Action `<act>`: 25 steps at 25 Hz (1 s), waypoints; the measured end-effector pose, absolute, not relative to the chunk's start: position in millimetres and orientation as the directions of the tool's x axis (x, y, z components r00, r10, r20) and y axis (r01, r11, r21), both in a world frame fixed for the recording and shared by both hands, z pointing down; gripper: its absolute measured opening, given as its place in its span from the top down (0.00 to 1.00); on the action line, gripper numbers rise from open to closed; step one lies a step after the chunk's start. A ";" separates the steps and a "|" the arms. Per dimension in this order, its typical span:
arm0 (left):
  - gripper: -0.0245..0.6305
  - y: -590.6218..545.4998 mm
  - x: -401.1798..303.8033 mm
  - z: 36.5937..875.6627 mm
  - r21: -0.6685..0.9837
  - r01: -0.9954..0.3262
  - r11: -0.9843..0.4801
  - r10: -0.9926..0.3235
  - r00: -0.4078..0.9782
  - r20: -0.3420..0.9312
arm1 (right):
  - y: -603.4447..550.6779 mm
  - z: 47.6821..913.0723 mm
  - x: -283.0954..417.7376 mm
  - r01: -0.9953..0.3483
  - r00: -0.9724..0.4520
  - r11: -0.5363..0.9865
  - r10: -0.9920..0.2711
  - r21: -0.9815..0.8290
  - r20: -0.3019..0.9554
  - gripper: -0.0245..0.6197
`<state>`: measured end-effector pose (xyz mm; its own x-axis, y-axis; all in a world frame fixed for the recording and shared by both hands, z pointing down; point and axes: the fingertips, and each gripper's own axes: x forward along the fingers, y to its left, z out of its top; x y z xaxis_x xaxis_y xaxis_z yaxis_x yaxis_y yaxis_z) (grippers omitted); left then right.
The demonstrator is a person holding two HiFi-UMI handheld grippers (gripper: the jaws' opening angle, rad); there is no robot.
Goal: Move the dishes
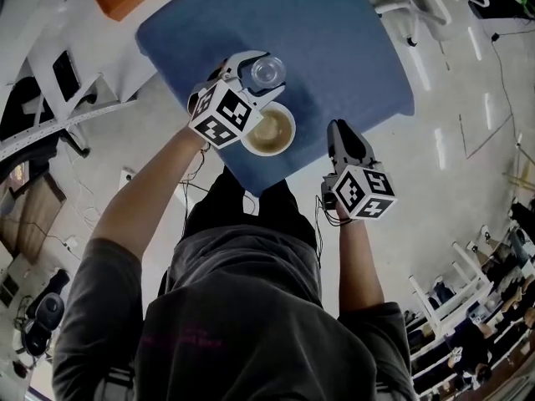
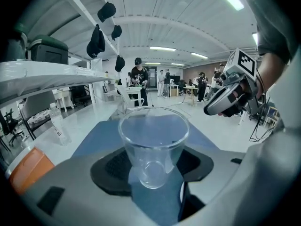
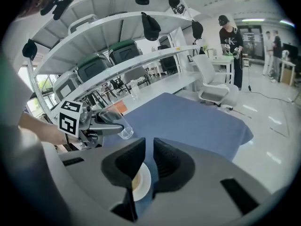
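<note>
Nearest the person, the right gripper (image 1: 340, 129) hangs over the near edge of the blue table (image 1: 351, 48). Its fingers (image 3: 129, 157) stand a narrow slit apart with nothing clamped between them. A white bowl (image 1: 269, 130) with a tan inside sits on the table close to that edge, to the left of this gripper and clear of its fingers. In the right gripper view the bowl shows below them. Just beyond the bowl, the left gripper (image 1: 261, 79) has its black pads (image 2: 113, 166) spread wide and pressed on either side of a clear glass (image 2: 154, 145). The glass is held tilted, off the table.
</note>
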<state>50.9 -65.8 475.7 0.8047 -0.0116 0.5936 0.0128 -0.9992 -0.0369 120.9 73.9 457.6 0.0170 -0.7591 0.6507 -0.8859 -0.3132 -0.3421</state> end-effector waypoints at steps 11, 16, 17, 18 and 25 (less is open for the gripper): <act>0.55 -28.0 106.1 483.6 -0.029 0.115 -0.993 0.073 0.786 0.615 | 116.6 466.4 160.3 -0.846 0.072 -0.389 -0.761 -0.365 0.645 0.87; 0.55 -6.6 123.1 494.4 -0.013 0.181 -0.983 0.134 0.773 0.620 | 139.0 474.3 166.8 -0.818 0.109 -0.441 -0.749 -0.369 0.654 0.87; 0.55 -2.5 125.9 497.2 -0.010 0.194 -0.981 0.146 0.769 0.623 | 143.3 476.8 167.1 -0.813 0.113 -0.450 -0.746 -0.371 0.657 0.87; 0.55 1.5 128.6 500.0 -0.006 0.206 -0.978 0.157 0.764 0.626 | 147.4 479.5 167.2 -0.807 0.117 -0.458 -0.742 -0.373 0.660 0.87; 0.55 24.0 143.6 519.1 0.018 0.275 -0.961 0.222 0.734 0.642 | 171.0 497.4 170.8 -0.773 0.137 -0.505 -0.723 -0.383 0.677 0.87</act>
<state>143.6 24.0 519.1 0.7343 0.2220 0.6416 0.2750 -0.9613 0.0179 170.8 171.0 497.4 0.1368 -0.7230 0.6772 -0.7735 -0.5050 -0.3830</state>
